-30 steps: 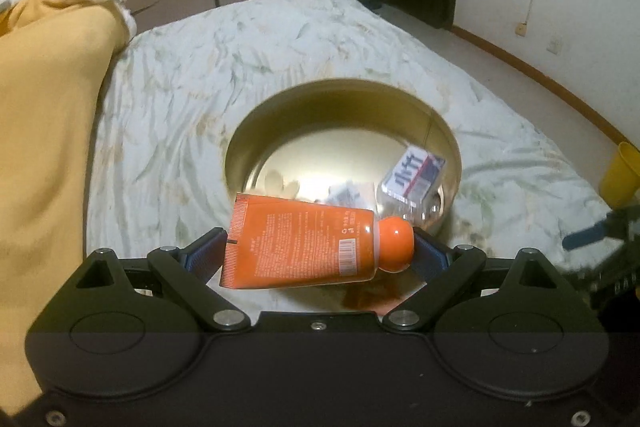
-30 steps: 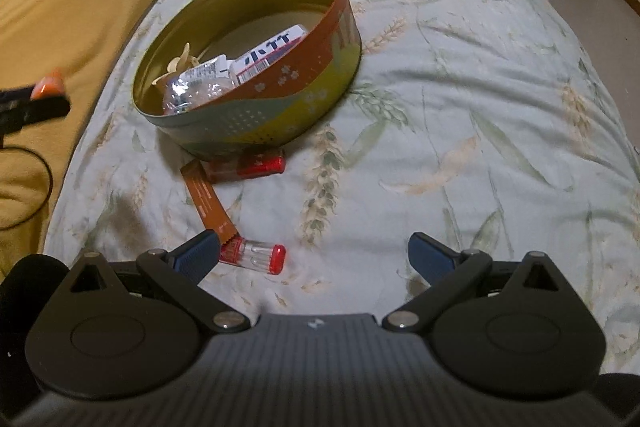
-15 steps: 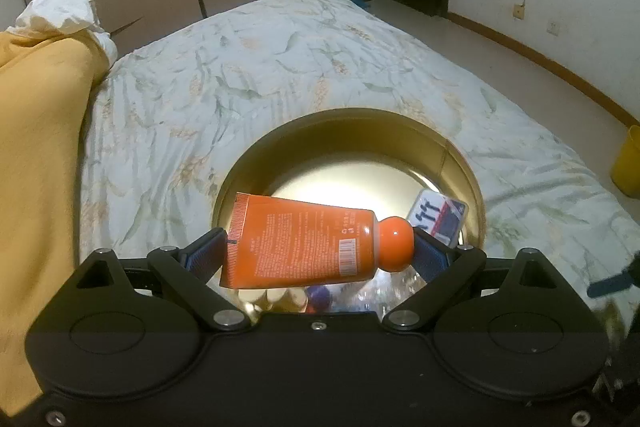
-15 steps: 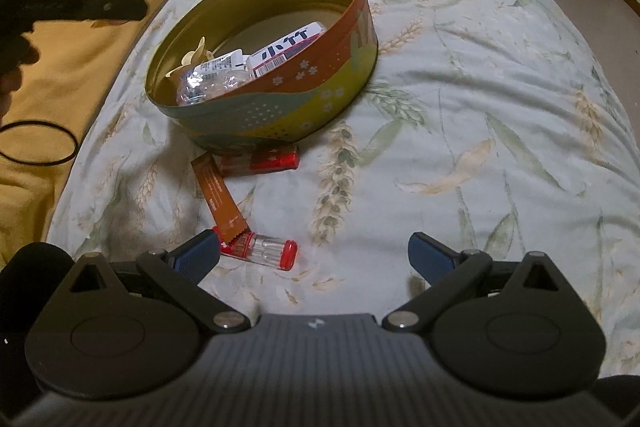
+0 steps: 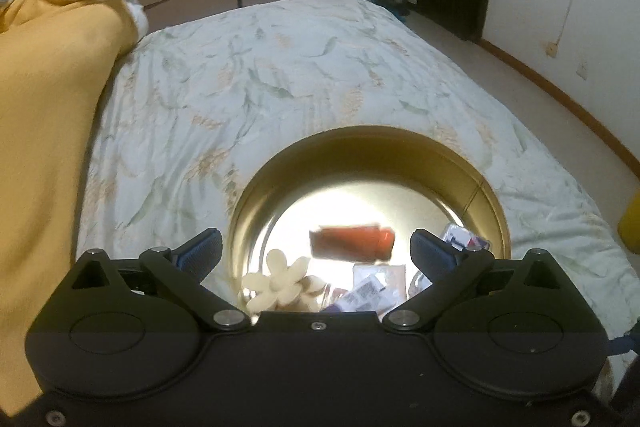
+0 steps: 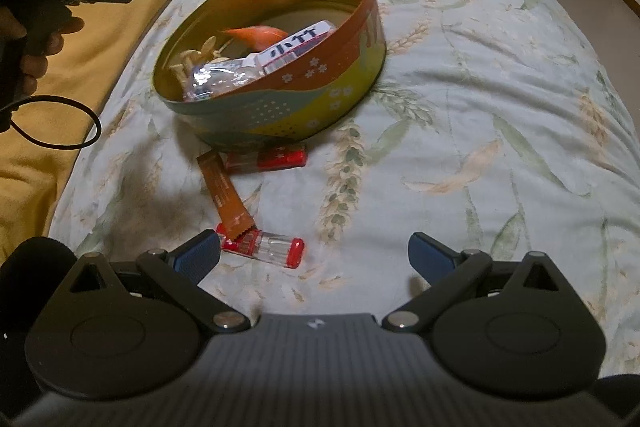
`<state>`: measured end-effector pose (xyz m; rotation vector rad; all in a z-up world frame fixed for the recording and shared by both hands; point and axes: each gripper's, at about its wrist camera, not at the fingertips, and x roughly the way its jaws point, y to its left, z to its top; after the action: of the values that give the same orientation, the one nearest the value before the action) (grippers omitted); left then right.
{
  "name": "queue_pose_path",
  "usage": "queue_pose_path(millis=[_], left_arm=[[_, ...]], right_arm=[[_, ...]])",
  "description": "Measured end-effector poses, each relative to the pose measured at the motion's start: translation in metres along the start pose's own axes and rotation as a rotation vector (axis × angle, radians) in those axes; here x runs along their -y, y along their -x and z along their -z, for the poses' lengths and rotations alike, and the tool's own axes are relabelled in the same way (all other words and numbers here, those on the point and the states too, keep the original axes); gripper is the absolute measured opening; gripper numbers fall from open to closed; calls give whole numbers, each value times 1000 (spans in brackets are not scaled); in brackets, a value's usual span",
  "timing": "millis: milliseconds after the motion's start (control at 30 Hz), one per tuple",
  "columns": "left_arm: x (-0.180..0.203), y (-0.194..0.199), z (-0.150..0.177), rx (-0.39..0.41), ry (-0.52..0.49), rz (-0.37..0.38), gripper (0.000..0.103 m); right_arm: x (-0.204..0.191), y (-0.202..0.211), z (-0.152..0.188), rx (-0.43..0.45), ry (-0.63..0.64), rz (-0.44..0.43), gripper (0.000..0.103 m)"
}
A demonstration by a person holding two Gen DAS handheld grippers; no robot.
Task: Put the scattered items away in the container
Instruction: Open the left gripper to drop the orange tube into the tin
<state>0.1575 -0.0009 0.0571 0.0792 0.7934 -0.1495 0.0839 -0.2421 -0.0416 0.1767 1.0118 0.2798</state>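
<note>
— Where are your tongs?
— Your left gripper (image 5: 316, 253) hangs over the tin (image 5: 486, 205), its jaws just spread wide, nothing between them. The orange tube (image 5: 352, 242), blurred, is below them inside the tin.
— And the right?
— Your right gripper (image 6: 314, 253) is open above the bed (image 6: 480, 107). A vial (image 6: 266, 247), a sachet (image 6: 224, 193) and a lighter (image 6: 272, 159) lie outside the tin.

Both grippers' fingers (image 5: 200, 253) spread wide, empty
</note>
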Motion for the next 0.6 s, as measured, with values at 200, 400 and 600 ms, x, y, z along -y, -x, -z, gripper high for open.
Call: queue_pose_path(millis=[200, 400, 600], left_arm=[[-16, 20, 28, -4, 15, -9, 100], [-23, 31, 58, -26, 28, 7, 100], [-26, 47, 88, -32, 37, 1, 100]], right_arm=[[-9, -4, 1, -14, 32, -34, 103], [-19, -9, 0, -31, 79, -60, 103], [-37, -17, -5, -49, 157, -90, 102]])
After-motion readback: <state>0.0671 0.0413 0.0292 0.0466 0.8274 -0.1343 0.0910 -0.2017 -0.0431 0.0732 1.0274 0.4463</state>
